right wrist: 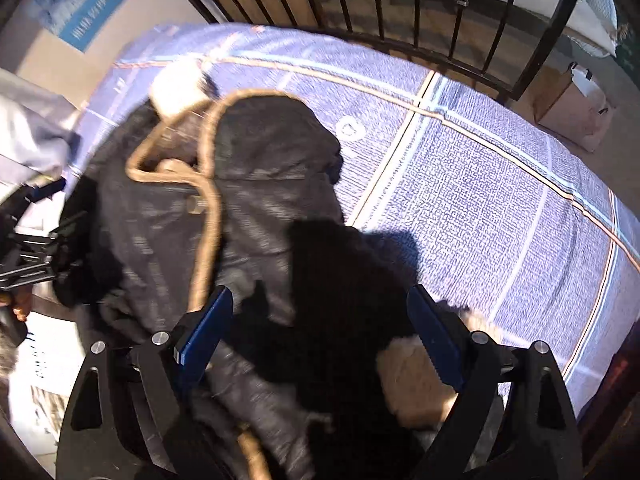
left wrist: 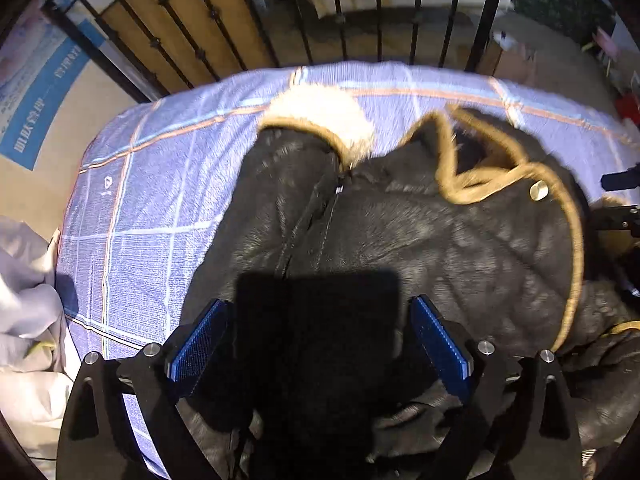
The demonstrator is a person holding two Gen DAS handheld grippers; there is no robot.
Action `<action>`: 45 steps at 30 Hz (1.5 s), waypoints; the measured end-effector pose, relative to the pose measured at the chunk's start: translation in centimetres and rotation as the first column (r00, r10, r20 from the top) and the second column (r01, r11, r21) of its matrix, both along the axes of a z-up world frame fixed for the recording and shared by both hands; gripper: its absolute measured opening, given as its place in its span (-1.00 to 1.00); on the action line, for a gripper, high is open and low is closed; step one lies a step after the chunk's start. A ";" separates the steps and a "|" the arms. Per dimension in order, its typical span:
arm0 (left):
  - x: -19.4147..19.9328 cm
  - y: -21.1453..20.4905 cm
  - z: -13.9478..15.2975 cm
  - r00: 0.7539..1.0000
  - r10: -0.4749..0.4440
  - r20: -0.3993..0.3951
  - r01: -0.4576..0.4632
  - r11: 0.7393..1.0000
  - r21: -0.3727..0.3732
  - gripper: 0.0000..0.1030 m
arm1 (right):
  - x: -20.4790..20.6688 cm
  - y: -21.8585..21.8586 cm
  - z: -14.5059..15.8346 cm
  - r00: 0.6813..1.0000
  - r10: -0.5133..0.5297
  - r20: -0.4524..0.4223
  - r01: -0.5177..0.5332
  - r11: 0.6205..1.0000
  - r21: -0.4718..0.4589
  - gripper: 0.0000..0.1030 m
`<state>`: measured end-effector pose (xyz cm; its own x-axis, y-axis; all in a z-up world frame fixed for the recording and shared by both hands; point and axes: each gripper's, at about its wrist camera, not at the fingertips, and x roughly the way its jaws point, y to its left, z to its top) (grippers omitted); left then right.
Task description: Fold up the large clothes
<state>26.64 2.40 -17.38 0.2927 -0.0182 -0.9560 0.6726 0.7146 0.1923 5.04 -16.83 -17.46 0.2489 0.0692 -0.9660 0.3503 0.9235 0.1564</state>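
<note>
A bulky black quilted coat with tan piping and a cream fleece collar lies heaped on the bed's blue-and-white checked sheet, its collar end toward the black iron bed rail and its body spread back toward the person. The pale fleece collar sits at the coat's far edge, and a round metal snap shows on the tan-edged front panel, so the coat appears to lie partly open rather than flattened.

The left claw hovers low over the near part of the coat, its blue pads spread wide with dark fabric between them but not pinched; it looks poised to take a handful of the hem or side. The right claw is likewise wide open over the coat's right side, where a black sleeve with a fleece cuff lies between its fingers, seemingly the part it means to gather. In the right wrist view the left claw's frame shows just beyond the coat's left edge.

Judging by the rumpled lie, folding has scarcely begun: the sleeves likely need bringing inward over the body first. The thick padding will probably resist a crisp crease and spring back.
</note>
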 end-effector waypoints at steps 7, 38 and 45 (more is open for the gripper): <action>-2.1 0.8 -3.4 0.999 -0.025 -0.025 0.024 0.999 -0.024 -0.43 | -2.5 3.1 -2.8 0.998 0.067 -0.014 -0.066 0.996 0.062 -0.85; -10.8 -0.5 10.3 0.995 0.018 0.098 0.015 0.948 -0.317 0.46 | -19.2 0.3 14.1 0.873 -0.408 0.267 0.426 0.905 -0.010 0.39; -19.7 5.9 6.9 0.983 -0.167 0.076 0.179 0.962 -0.204 0.43 | -28.3 1.6 5.2 0.857 -0.515 0.015 0.514 0.857 0.025 0.39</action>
